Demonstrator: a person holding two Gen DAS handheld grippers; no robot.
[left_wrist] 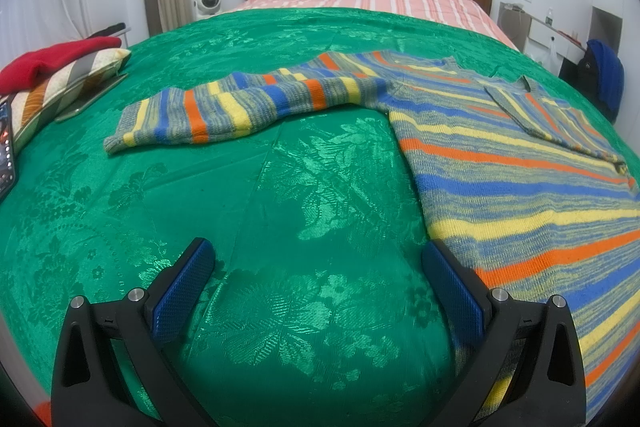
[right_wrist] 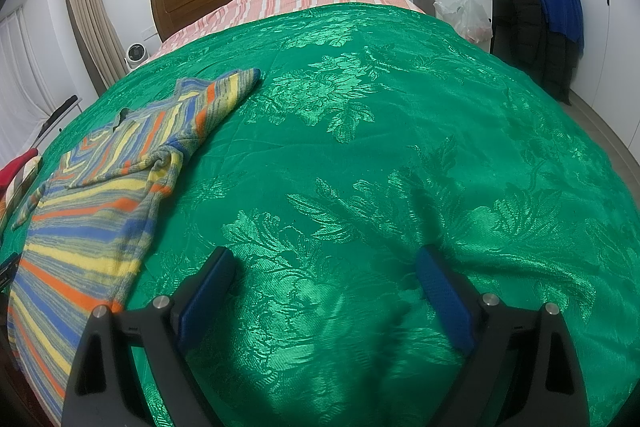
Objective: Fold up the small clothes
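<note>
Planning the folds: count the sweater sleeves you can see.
2. One sleeve lies stretched out left across the green bedspread. The other sleeve is folded over the sweater body. Both grippers hover open, holding nothing.

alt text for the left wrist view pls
Open left gripper hovers over a green bedspread, holding nothing. A striped knit sweater lies flat to its right, one sleeve stretched out leftward.
</note>
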